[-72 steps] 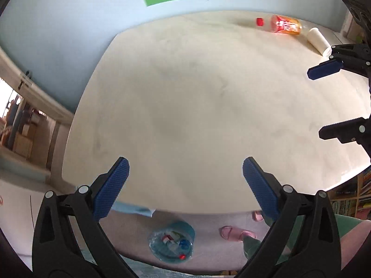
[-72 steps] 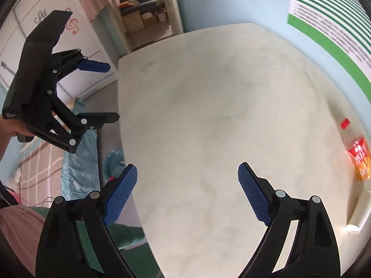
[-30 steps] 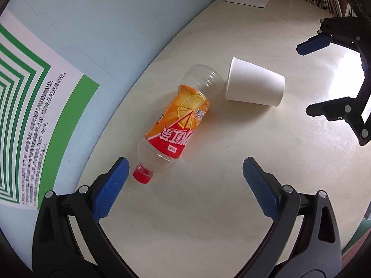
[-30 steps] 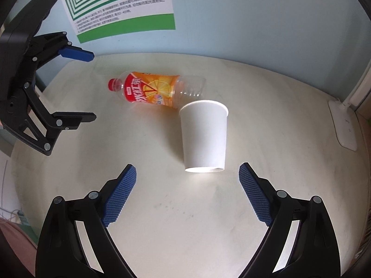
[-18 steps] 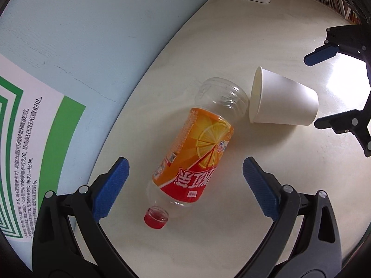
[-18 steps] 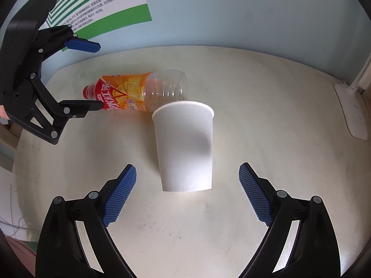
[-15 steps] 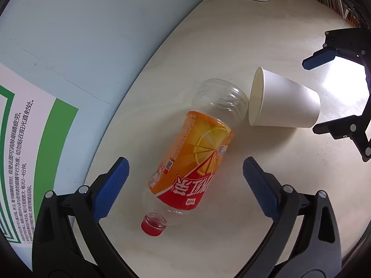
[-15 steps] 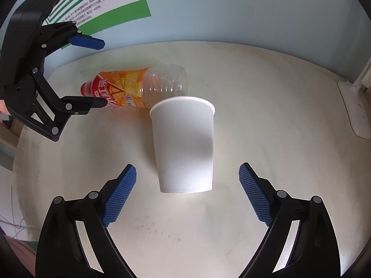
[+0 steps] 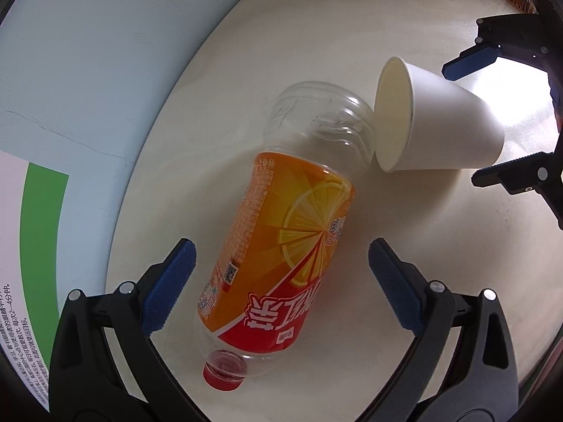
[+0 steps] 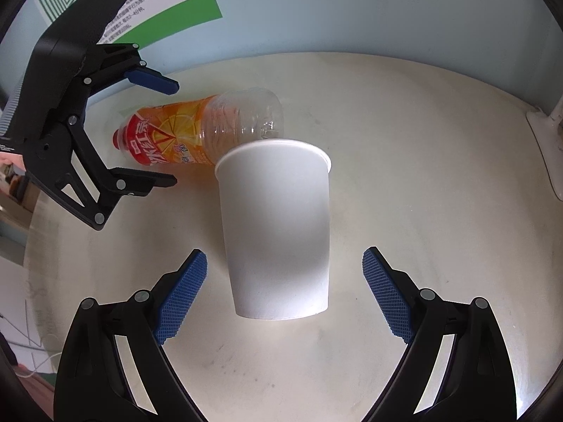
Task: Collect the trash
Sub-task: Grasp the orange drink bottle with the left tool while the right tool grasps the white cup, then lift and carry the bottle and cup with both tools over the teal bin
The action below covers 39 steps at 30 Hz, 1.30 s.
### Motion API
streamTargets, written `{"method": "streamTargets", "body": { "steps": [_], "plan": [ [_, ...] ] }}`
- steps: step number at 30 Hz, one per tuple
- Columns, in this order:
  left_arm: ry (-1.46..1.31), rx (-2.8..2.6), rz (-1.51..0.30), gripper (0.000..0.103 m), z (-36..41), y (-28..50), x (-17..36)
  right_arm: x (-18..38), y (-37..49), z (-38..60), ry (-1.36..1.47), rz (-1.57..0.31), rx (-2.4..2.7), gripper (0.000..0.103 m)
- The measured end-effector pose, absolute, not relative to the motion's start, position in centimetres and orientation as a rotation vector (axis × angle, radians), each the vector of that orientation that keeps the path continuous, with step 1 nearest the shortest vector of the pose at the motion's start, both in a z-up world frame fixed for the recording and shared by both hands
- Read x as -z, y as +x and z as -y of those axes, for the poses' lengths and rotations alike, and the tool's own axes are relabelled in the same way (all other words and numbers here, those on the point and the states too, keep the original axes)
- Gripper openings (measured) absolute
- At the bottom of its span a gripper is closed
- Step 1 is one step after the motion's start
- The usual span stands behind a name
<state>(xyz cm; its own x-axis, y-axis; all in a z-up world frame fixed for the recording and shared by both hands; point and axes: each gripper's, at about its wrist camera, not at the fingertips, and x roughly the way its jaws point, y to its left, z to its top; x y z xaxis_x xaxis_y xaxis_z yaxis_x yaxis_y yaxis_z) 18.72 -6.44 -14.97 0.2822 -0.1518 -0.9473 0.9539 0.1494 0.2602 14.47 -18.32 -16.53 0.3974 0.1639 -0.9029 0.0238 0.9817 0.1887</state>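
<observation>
Straddling the fallen bottle [image 9: 281,246] on the tabletop [image 9: 404,211], my left tongs [image 9: 281,281] gape across its long axis; right tongs [image 10: 285,292], also apart, flank the cup [image 10: 278,228] touching the bottle's base.

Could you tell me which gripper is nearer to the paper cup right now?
Right. The right gripper has its open jaws on either side of the paper cup; the left gripper straddles the bottle beside it.

My left gripper [image 9: 281,270] and right gripper [image 10: 285,281]: matte black angular plastic frames, silver round screws at the joints, and finger pads [image 10: 181,295] of blue rubber with a fine cross-hatched grip texture on each.
</observation>
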Motion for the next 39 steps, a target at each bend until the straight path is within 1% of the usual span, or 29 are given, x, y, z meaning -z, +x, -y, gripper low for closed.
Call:
{"method": "streamTargets", "body": {
  "steps": [5,12,14,15,16,17,20,25,35,39],
  "plan": [
    [1.123,1.001,-0.961,0.096,7.1,19.3,16.2,17.1,14.2,18.6,0.187,-1.165,-0.081,0.089],
    [1.058,1.032,-0.991,0.096,7.6,21.0,16.5,18.0,15.0,18.5,0.217,-1.169,-0.053,0.088],
    [1.051,1.033,-0.982,0.096,7.7,21.3,16.7,18.1,15.1,18.4,0.232,-1.171,-0.055,0.083],
    [1.048,1.035,-0.983,0.096,7.6,21.6,17.0,18.2,15.1,18.4,0.236,-1.17,-0.052,0.077],
    [1.042,1.036,-0.989,0.093,7.1,22.4,17.6,18.3,15.1,18.4,0.247,-1.175,-0.055,0.072],
    [1.033,1.039,-0.999,0.091,7.1,22.7,17.7,18.4,15.1,18.3,0.253,-1.179,-0.056,0.07],
    [1.018,1.043,-1.009,0.073,7.3,23.3,17.6,18.4,15.0,18.3,0.259,-1.176,-0.059,0.061],
    [0.982,1.061,-1.017,0.067,7.0,23.5,16.9,17.8,14.8,18.2,0.273,-1.157,-0.065,0.061],
    [1.034,1.029,-0.967,0.066,7.7,22.2,16.1,16.8,15.1,18.6,0.267,-1.13,-0.069,0.061],
    [1.023,1.005,-0.958,0.066,7.8,21.0,15.3,15.5,13.7,19.3,0.259,-1.115,-0.073,0.061]
  ]
}}
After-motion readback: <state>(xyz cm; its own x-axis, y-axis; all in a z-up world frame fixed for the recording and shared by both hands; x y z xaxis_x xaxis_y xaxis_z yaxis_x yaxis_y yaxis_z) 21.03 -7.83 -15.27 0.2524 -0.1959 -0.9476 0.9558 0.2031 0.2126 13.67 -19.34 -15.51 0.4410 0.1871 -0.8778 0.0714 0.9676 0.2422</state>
